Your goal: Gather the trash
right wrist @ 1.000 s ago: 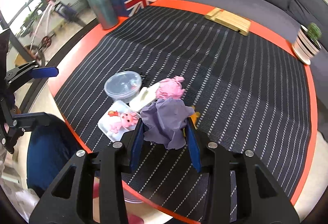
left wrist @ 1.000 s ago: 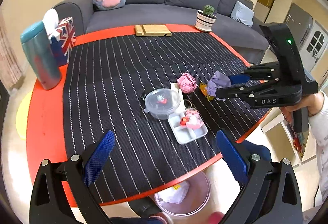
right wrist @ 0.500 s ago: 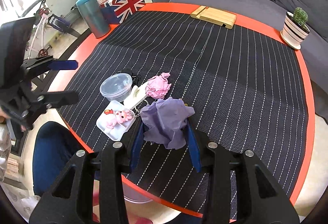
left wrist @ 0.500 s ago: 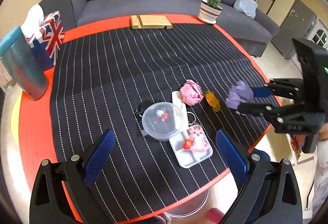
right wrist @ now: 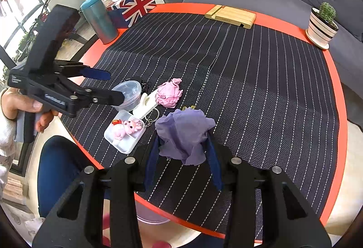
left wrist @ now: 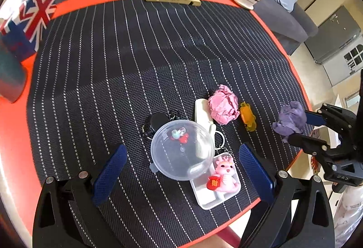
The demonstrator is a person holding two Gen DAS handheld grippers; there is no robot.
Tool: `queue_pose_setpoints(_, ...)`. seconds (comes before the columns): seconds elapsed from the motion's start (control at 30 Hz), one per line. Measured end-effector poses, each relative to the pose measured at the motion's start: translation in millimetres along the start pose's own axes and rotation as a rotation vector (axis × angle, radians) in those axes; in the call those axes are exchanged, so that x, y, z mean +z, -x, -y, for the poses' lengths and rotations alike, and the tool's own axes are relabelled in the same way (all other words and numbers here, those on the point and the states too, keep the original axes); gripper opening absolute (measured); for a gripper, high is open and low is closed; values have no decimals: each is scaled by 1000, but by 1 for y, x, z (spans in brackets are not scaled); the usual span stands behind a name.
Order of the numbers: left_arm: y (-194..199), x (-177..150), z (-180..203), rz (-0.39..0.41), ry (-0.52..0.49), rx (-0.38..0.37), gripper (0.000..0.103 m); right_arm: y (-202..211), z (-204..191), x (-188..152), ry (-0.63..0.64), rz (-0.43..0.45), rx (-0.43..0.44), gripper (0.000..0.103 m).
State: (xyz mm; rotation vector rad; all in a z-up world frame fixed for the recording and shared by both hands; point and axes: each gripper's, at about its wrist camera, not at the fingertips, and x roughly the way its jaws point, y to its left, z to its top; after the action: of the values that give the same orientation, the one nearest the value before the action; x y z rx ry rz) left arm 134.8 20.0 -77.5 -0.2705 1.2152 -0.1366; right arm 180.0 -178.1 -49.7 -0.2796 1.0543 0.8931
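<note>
My right gripper [right wrist: 183,157] is shut on a crumpled purple paper wad [right wrist: 183,132] and holds it above the table's near edge; the wad also shows in the left wrist view [left wrist: 290,119]. A crumpled pink paper wad [left wrist: 223,104] [right wrist: 169,93] lies on the striped mat. My left gripper [left wrist: 181,164] is open and empty, its fingers on either side of a clear plastic container [left wrist: 182,149], above the mat. It also shows in the right wrist view [right wrist: 113,87].
A white tray [left wrist: 211,199] holds a pink toy keychain [left wrist: 225,173]. A white holder [left wrist: 203,111], an orange trinket [left wrist: 248,116], a black keychain [left wrist: 156,122], a teal tumbler [right wrist: 98,18], a flag tissue box [right wrist: 133,4], a wooden stand [right wrist: 230,15] and a cactus pot [right wrist: 322,23] are on the table.
My left gripper moved forward over the table and down toward the clear container. My right gripper drew back toward the table's near edge with the purple wad.
</note>
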Motion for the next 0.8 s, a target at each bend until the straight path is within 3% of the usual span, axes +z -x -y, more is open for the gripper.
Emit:
queue_pose_setpoints(0.17,-11,0,-4,-22,20,-25,95,-1,2,-1,-2,-2,-1,41)
queue_pose_setpoints(0.43,-22,-1,-5,-37,29,-42,60,-6,2,-2,2,-8,3,41)
queue_pose_setpoints(0.6,-20,-1,-2,-14,6,-29,60,-6,1,-1,2,-5,3,41)
queue_pose_setpoints(0.8,-3,-8,3,77,-68,11,60,-5,-2,1,7,1,-2,41)
